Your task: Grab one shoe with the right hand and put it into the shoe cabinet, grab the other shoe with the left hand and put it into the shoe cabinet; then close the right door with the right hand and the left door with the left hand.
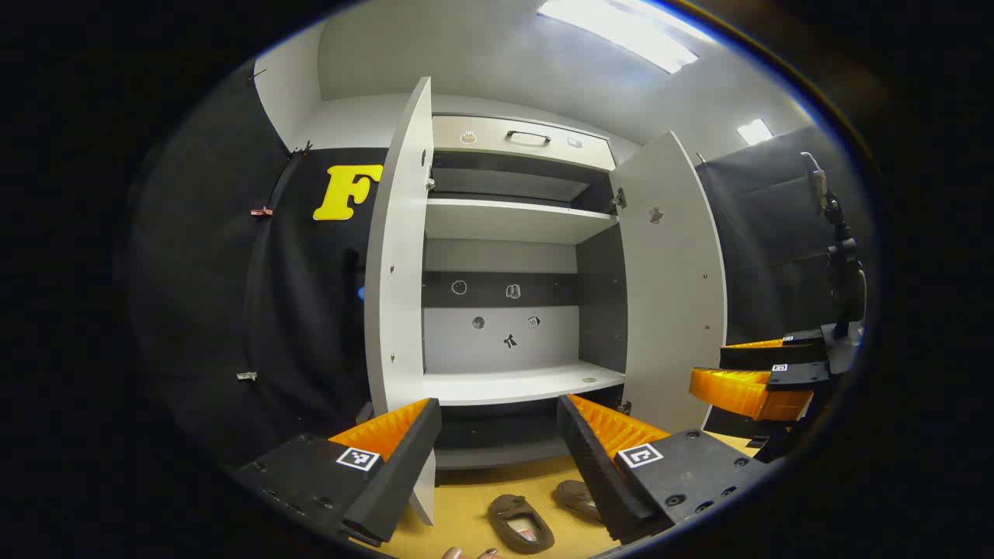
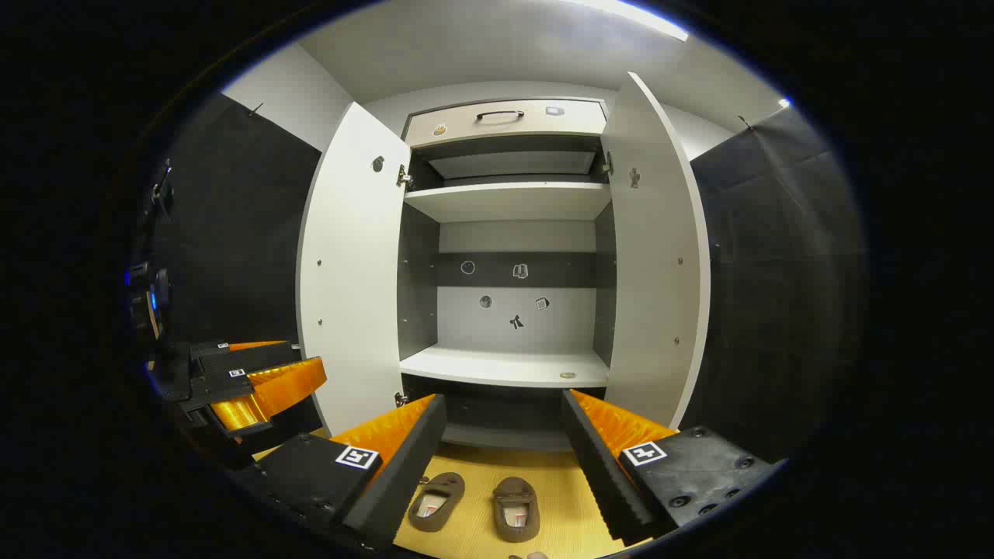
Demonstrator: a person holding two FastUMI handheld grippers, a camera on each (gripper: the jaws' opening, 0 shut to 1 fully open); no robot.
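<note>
In the left gripper view, my right-hand finger [image 1: 621,458] covers most of the far shoe [image 1: 576,497], leaving just its heel end. Below the near shoe [image 1: 520,524], something pale at the picture's bottom edge is cut off and I cannot tell what it is. The small stickers [image 2: 516,299] on the cabinet's back wall, straight ahead between my fingers, are too small to make out. Under the lower shelf [image 2: 505,365] the cabinet's bottom is dark.
</note>
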